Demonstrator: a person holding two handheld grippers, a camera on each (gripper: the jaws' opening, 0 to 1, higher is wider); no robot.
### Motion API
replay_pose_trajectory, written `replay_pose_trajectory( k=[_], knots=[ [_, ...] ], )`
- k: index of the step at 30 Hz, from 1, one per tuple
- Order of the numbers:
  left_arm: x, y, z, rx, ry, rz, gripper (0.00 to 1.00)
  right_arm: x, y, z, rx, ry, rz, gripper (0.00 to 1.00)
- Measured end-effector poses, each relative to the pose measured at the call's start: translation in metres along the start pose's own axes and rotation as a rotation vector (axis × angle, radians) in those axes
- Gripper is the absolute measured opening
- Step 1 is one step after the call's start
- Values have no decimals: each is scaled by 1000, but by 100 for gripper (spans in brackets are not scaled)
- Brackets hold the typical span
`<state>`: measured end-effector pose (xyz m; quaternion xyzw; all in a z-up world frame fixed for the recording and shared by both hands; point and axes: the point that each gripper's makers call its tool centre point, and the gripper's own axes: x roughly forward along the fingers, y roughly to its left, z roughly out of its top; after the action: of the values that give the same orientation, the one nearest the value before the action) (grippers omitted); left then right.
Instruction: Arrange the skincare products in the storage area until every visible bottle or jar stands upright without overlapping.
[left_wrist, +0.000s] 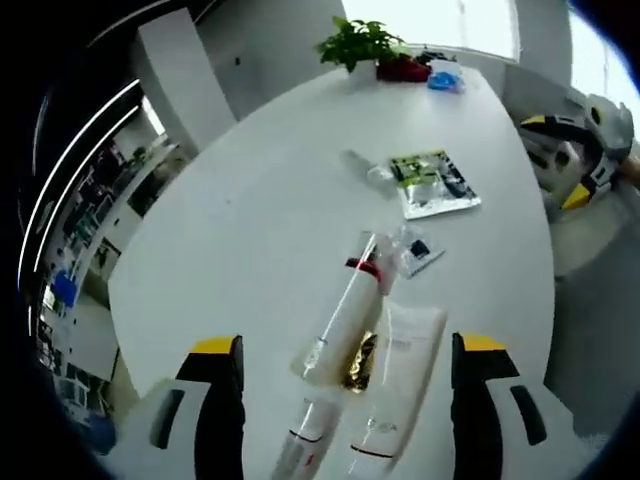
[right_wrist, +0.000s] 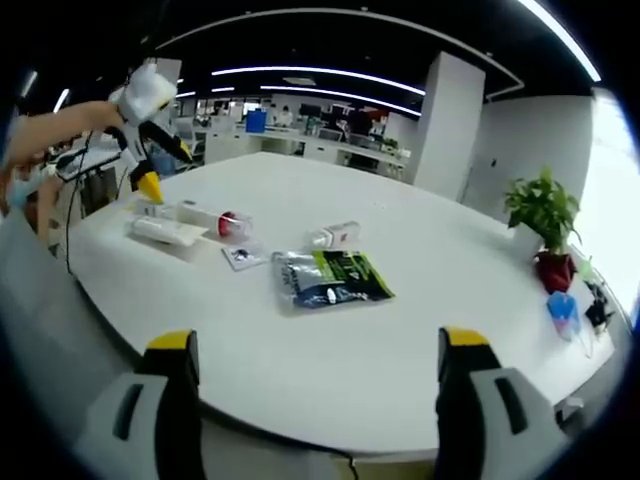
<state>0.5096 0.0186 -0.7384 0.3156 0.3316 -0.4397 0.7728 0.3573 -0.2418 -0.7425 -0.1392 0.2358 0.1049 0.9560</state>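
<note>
Two tubes (left_wrist: 365, 370) lie overlapping at 6 o'clock between my left tool's (left_wrist: 347, 400) spread jaws; right tool (right_wrist: 310, 400) likewise apart. Risk: nudging one rolls both.

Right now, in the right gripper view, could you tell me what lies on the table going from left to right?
White tube → red-capped bottle → small sachet → dark and green packet → potted plant → blue item. The small clear bottle sits above the packet, so I left it out.
</note>
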Motion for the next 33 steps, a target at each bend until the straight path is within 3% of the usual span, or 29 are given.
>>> replay_pose_trajectory(
  k=[4, 8, 13, 17, 33],
  knots=[
    [7, -2, 2, 14, 13, -29, 77, 0, 0, -1, 0, 4, 0, 100],
    [14, -2, 3, 52, 35, -43, 79, 0, 0, -1, 1, 4, -2, 100],
    [24, -1, 4, 58, 51, -77, 71, 0, -1, -1, 1, 7, -7, 100],
    [30, -5, 9, 52, 58, -109, 71, 0, -2, -1, 4, 7, -9, 100],
    [65, 10, 4, 90, 131, -160, 62, 0, -3, -4, 2, 22, -15, 100]
  ],
)
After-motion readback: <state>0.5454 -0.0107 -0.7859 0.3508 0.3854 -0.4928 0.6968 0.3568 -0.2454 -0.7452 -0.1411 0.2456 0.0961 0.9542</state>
